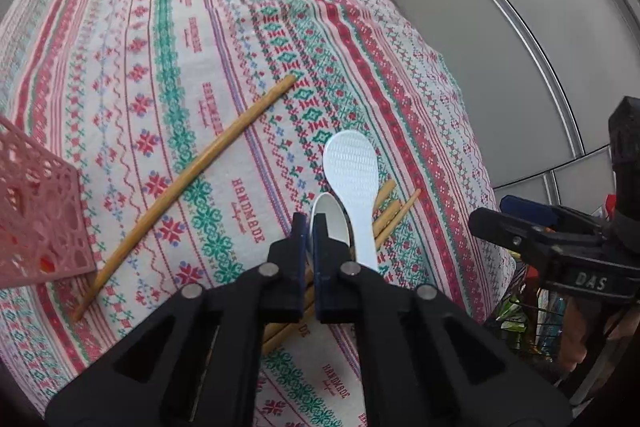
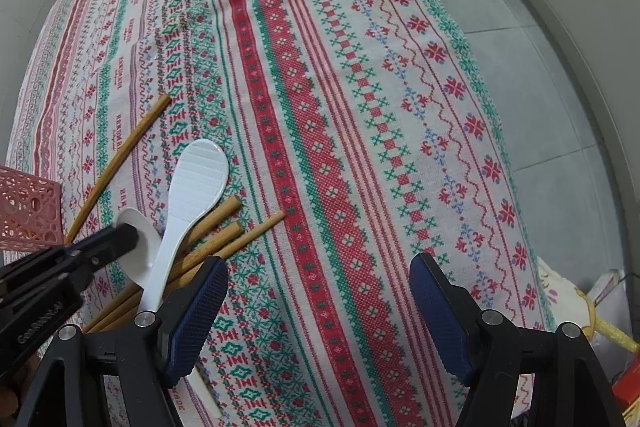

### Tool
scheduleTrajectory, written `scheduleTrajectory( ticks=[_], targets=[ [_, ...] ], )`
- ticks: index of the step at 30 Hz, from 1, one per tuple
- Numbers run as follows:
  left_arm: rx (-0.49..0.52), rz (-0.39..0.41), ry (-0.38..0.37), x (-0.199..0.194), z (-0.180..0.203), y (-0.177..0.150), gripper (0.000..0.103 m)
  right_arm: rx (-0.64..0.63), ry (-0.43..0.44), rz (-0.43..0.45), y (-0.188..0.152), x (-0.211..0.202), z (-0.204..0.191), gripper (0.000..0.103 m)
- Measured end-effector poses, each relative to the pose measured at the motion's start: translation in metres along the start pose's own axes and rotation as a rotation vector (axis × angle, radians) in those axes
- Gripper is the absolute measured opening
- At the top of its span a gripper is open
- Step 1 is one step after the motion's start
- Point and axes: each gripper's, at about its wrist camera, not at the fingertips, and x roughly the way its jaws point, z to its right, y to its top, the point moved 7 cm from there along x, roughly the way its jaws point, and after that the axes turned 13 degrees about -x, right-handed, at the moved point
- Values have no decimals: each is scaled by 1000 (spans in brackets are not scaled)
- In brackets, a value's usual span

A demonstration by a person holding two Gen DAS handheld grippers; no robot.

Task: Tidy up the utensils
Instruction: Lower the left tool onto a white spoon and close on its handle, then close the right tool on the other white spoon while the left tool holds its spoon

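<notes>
My left gripper is shut on the rim of a small white soup spoon, seen from the side in the right wrist view with the left gripper on its bowl. A white rice paddle lies beside that spoon, across a bundle of wooden chopsticks. One loose chopstick lies apart to the left. My right gripper hangs open over bare cloth to the right of the bundle, with nothing between its fingers; its tip shows in the left wrist view.
A pink perforated basket stands at the left, near the loose chopstick. The patterned tablecloth drops off at the right edge to a tiled floor. Bags and clutter sit below that edge.
</notes>
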Motion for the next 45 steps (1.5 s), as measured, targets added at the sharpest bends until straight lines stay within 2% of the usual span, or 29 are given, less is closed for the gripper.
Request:
scheduleTrajectory(
  ticks=[8, 18, 21, 24, 29, 34, 40, 45],
  targets=[
    [52, 91, 79, -50, -14, 1, 3, 19, 28, -4, 10, 10, -13, 79],
    [92, 158, 84, -96, -39, -12, 3, -30, 91, 8, 41, 32, -65, 79],
    [79, 159, 81, -102, -50, -13, 3, -68, 60, -2, 49, 44, -79, 75],
    [71, 165, 74, -106, -56, -13, 3, -139, -22, -5, 55, 54, -90, 69],
    [56, 171, 66, -113, -65, -13, 3, -179, -101, -22, 61, 71, -93, 55],
    [40, 180, 59, -119, -72, -10, 3, -211, -125, 9, 67, 74, -99, 48],
    [34, 205, 57, -127, -74, -10, 3, -204, -121, 46, 71, 71, -96, 48],
    [53, 267, 42, -150, -71, -9, 3, -190, -66, 153, 68, 36, -101, 48]
  ],
)
